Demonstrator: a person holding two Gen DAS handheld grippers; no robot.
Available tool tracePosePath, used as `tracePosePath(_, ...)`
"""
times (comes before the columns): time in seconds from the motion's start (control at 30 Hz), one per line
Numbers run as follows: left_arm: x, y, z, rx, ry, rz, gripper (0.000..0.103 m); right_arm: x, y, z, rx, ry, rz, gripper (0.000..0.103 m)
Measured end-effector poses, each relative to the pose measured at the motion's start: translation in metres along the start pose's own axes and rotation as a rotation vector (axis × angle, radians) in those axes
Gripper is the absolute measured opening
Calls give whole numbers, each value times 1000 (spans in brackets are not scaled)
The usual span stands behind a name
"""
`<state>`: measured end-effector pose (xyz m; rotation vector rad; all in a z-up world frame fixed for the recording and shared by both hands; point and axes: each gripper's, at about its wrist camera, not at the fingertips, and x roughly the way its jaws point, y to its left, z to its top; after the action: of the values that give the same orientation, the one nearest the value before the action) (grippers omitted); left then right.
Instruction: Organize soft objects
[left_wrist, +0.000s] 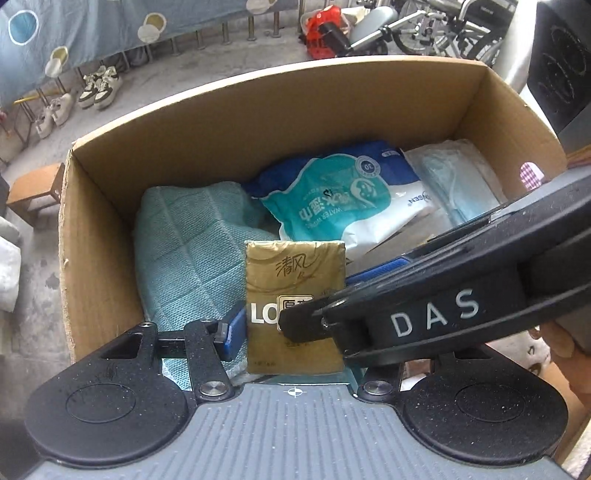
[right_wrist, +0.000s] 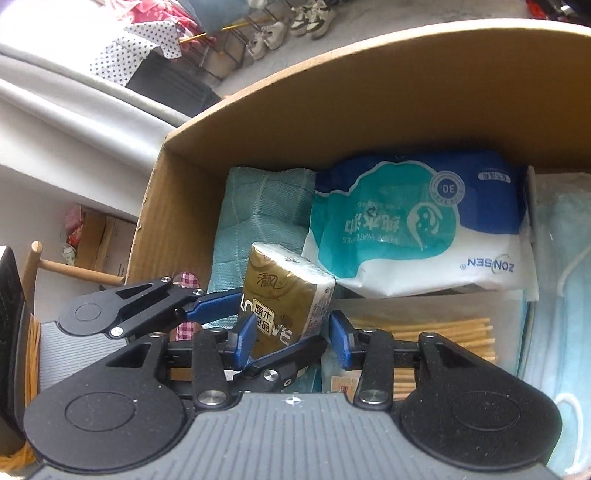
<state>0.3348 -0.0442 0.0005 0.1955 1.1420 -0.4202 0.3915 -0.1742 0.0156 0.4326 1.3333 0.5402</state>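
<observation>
wooden sticks (right_wrist: 439, 332) only right view

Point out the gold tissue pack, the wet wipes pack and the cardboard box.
gold tissue pack (left_wrist: 291, 273): left wrist view, upper front face.
wet wipes pack (right_wrist: 406, 229): right wrist view, teal printed front.
cardboard box (left_wrist: 258, 122): left wrist view, inner far wall.

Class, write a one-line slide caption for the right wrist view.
Two claws meet at a gold tissue pack inside a cardboard box, beside wet wipes and a teal cloth.
</observation>
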Motion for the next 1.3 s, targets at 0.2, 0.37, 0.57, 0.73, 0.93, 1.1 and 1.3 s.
tracePosePath(0.2,-8,0,1,4,-11,4,71,-22,1,0,20,-51,17,58)
tracePosePath(0.37,-41,1,-5,-4,-76,14,76,-61,6,-9,19,-137,37,62)
tracePosePath(0.57,-108,-4,-26,-2,-244,-11,102,-130,21,-48,-30,-304,83,73)
tracePosePath(0.73,-160,-19,-59,-13,-426,-12,103,-184,33,-102,-79,-478,55,102)
tracePosePath(0.93,-174,-35,-95,-98,-506,-36,103,-211,41,-161,-110,-623,-120,103)
tracePosePath(1.1,-175,-50,-117,-102,-547,-10,103,-209,54,-201,-151,-727,-329,103)
tracePosePath(1.3,-173,-61,-135,-102,-555,-25,103,-195,66,-228,-194,-794,-525,103)
